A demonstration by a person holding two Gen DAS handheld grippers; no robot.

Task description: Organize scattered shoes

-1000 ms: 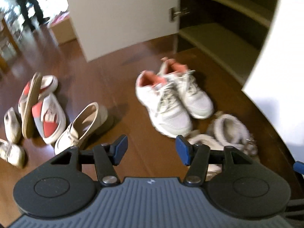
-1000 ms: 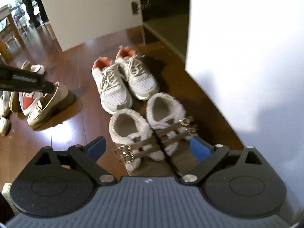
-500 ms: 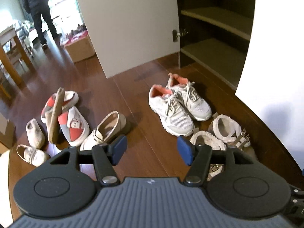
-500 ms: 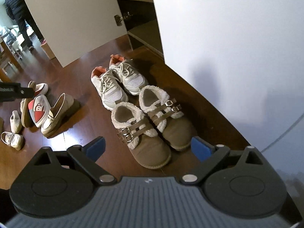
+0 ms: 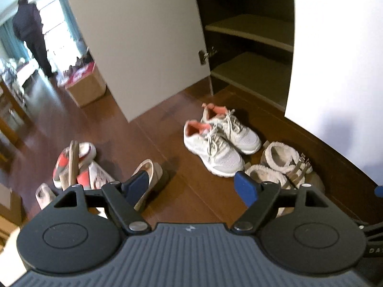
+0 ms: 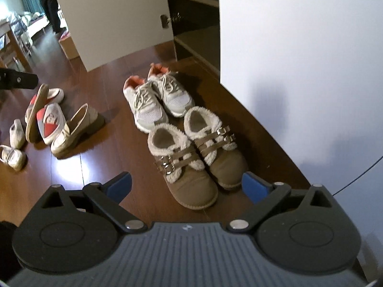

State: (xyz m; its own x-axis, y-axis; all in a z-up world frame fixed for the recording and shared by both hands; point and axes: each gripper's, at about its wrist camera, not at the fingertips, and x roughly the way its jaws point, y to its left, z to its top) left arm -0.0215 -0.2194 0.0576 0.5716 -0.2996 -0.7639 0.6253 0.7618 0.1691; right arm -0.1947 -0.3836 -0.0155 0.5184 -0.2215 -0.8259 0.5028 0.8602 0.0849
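- Left gripper (image 5: pixel 191 185): jaws stand wide apart and hold nothing, having just been opening; only bare floor shows between the blue pads.
- Right gripper (image 6: pixel 186 186): jaws likewise spread wide and empty. The toe of one fur-lined boot appears between the pads in the right wrist view, but it lies on the floor below them, untouched.
- Sorted so far, by my reading: the white sneakers (image 6: pixel 155 100) sit side by side near the open shoe cabinet (image 5: pixel 251 71), and the fur-lined boots (image 6: pixel 194 153) sit paired just in front of them, close to the white door panel (image 6: pixel 299 71).
- Still scattered: a heap to the left, well apart from the pairs, made up of a beige loafer (image 6: pixel 76 129) tipped on its side, red-and-white slippers (image 6: pixel 50 122) with one standing on edge, and two small pale shoes (image 6: pixel 14 143) (mates not yet matched).
- Risk one: the loafer leans against the slippers, so lifting either could topple the rest; a grip on the thin upper alone may slip.
- Risk two: the loafer's partner cannot be picked out with certainty, so a mismatched pairing is possible.
- Risk three: both grippers hang over the finished pairs; a low sweep leftward could knock the sneakers or boots out of line.
- Risk four: a person (image 5: pixel 31 35) stands far off in the room beyond, near a cardboard box (image 5: pixel 86 88); no present interference.
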